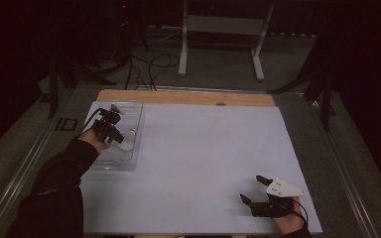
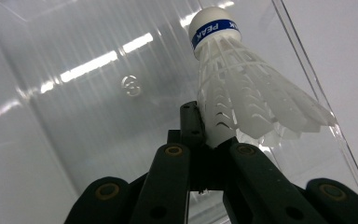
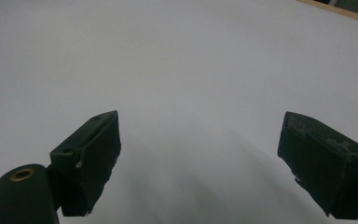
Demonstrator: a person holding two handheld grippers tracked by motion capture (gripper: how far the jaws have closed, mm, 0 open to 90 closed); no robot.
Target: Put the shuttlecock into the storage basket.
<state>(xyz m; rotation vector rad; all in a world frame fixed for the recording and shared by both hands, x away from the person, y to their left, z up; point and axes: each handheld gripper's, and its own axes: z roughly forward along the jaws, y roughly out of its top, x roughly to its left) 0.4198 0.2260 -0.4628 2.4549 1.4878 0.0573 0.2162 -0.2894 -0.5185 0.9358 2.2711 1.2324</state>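
Left claw (image 2: 208, 140) is clamped on the feather skirt of a white plastic shuttlecock with a blue-banded cork tip (image 2: 242, 93), jaws closed tight around the lower feathers. In the high view that claw (image 1: 113, 130) sits over the clear plastic rectangular tray (image 1: 129, 111) at the bench's far-left corner, shuttlecock (image 1: 127, 143) inside the tray's outline near its right wall. Cork points away from the claw, toward the tray floor; can't tell whether it's touching or just above.

Right claw (image 1: 258, 191) rests at the near-right corner of the white-topped bench (image 1: 203, 148), jaws spread wide, holding nothing; its own view shows bare bench between the fingers (image 3: 93, 154).

Step in hand, as I read it: shuttlecock handling at the tray, either placing or lifting out; one frame doesn't settle which.

Next move:
- if placing: lower until cork seats on the tray floor, then open, retract straight back so feathers don't snag
- if lifting: rise clear of the right wall before traversing

Risk: grip is on flexible feathers, so it may pivot or deform.
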